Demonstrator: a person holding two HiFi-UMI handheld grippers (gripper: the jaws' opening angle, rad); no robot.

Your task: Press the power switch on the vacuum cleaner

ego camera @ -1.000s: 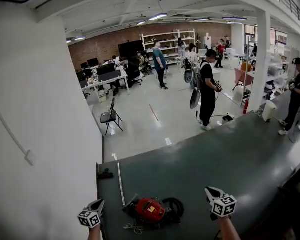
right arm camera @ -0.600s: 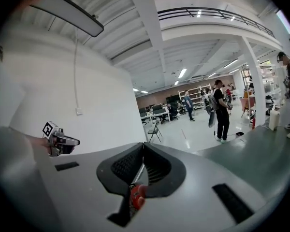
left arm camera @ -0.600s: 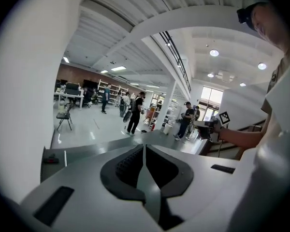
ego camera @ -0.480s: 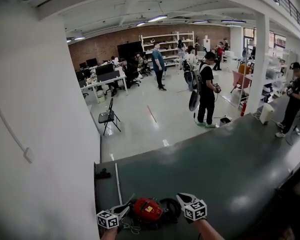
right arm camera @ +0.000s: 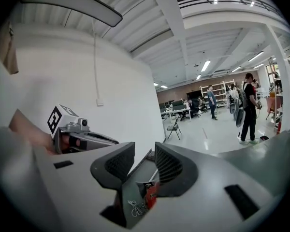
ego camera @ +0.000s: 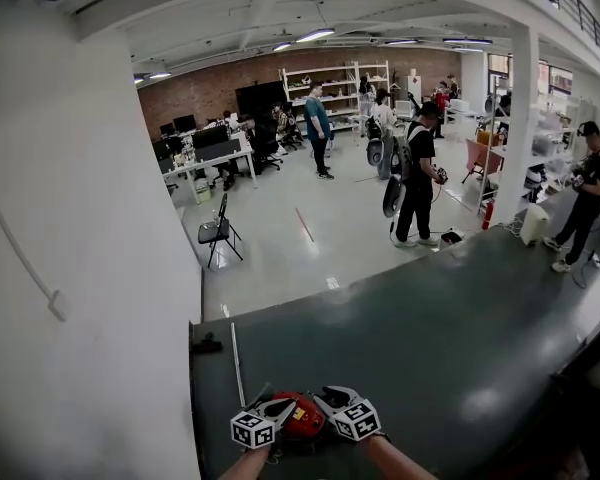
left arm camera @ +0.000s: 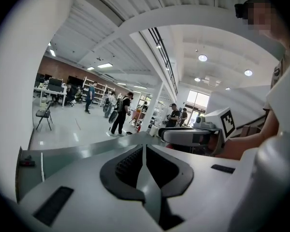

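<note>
The red vacuum cleaner (ego camera: 302, 418) lies at the near edge of the dark green table (ego camera: 430, 338). Both grippers are close above it. My left gripper (ego camera: 283, 406) covers its left side, and in the left gripper view (left arm camera: 144, 146) its pads meet in a thin line, so it is shut on nothing. My right gripper (ego camera: 327, 398) hangs over the right side. Its jaws (right arm camera: 144, 149) are opening, with a gap that holds nothing. Through that gap I see the vacuum cleaner's red body (right arm camera: 151, 193) and a white cord (right arm camera: 134, 208) below. No power switch shows in any view.
A thin white rod (ego camera: 237, 363) and a small black object (ego camera: 208, 346) lie on the table's left side beside the white wall (ego camera: 80, 268). Beyond the table's far edge is an open floor with several people, a chair (ego camera: 220, 233) and desks.
Both grippers have swung inward from the left and right of the vacuum cleaner and now nearly meet over it, hiding most of its black hose.
</note>
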